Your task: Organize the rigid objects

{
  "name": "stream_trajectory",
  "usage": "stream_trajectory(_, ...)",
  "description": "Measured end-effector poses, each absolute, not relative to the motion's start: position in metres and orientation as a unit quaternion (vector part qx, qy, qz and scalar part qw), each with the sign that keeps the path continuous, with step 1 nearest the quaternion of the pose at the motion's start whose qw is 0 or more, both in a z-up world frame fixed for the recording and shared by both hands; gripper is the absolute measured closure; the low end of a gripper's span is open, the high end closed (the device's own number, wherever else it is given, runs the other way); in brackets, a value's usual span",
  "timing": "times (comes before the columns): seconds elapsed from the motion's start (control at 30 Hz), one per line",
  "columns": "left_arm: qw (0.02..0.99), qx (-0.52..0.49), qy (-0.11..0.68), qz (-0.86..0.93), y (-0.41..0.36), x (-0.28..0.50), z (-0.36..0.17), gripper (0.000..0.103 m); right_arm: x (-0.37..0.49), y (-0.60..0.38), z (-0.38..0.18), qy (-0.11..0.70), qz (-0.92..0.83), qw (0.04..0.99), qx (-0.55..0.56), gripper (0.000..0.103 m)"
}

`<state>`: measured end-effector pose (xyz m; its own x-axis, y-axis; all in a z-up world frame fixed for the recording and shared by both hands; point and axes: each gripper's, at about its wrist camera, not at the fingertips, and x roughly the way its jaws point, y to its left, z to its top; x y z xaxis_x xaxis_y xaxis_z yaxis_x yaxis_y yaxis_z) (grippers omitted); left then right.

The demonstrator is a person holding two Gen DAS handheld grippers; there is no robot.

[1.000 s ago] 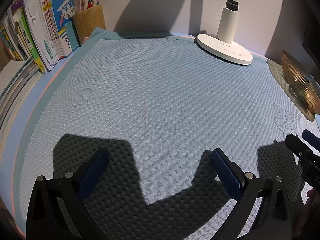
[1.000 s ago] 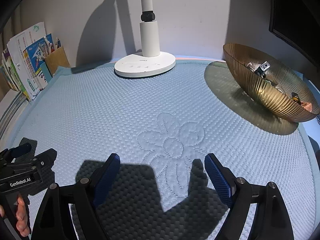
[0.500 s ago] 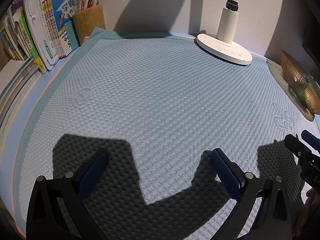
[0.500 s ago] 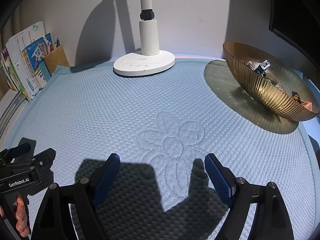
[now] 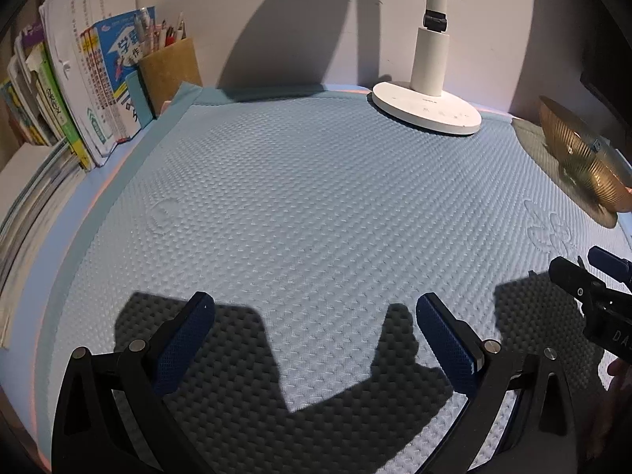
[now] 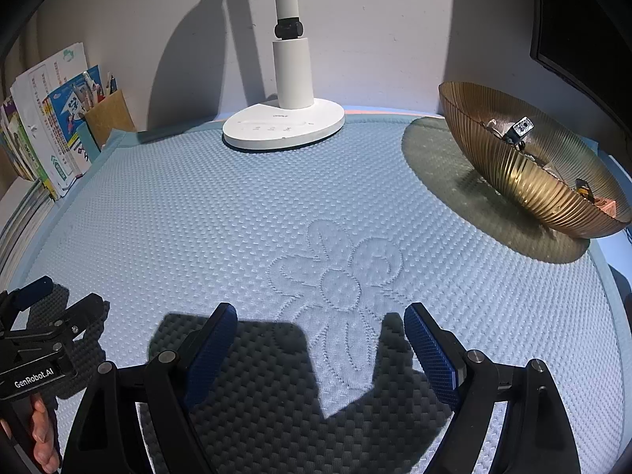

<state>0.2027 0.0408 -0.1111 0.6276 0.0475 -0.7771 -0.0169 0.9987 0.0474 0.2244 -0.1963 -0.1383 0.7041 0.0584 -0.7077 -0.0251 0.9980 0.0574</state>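
Trinkets, small and hard to identify, lie inside the ribbed golden bowl (image 6: pixel 529 173), among them a little white cube with a dark dotted face (image 6: pixel 521 126) propped near the upper inner wall; what the rest are cannot be told. The bowl sits tilted at the far right of the quilted light-blue mat (image 6: pixel 245 221), casting a broad shadow toward the mat's stitched flower motif (image 6: pixel 339 276). In the left wrist view only the bowl's outer side (image 5: pixel 584 162) shows, at the right edge.

Behind the mat's middle stands a white desk lamp (image 6: pixel 284 126), its round base resting on the mat's back edge against the wall. Far left, upright books (image 5: pixel 79 106) lean beside a brown pen holder (image 5: pixel 170 71) filled with pens.

The right gripper (image 6: pixel 320 339) hovers low over the near part of the mat, just short of the flower, its blue-padded fingers (image 6: pixel 430 351) spread wide and grasping nothing. The left gripper (image 5: pixel 314 328) hangs likewise over bare mat, released, its pads (image 5: pixel 185 339) well apart and empty. Each gripper appears at the edge of the other's view, side by side and apart.
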Motion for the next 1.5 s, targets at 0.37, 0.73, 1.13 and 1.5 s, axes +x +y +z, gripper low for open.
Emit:
stream_trajectory(0.37,0.9,0.012,0.436,0.016,0.0422,0.2043,-0.1121,0.001,0.2252,-0.1997,-0.1398,0.386,0.024,0.922,0.023,0.018)
stream_trajectory(0.73,0.894,0.008,0.447,0.015,0.0441,0.2083,-0.1139,0.001,0.2258,-0.2023,-0.1413,0.39,0.025,0.92,0.023,0.018)
stream_trajectory(1.13,0.889,0.009,0.457,0.015,0.0427,0.2098,-0.1161,0.001,0.2262,-0.2028,-0.1416,0.392,0.025,0.919,0.026,0.018)
stream_trajectory(1.5,0.89,0.013,0.455,0.013,0.0424,0.21,-0.1152,0.001,0.2259,-0.2019,-0.1413,0.392,0.024,0.919,0.026,0.018)
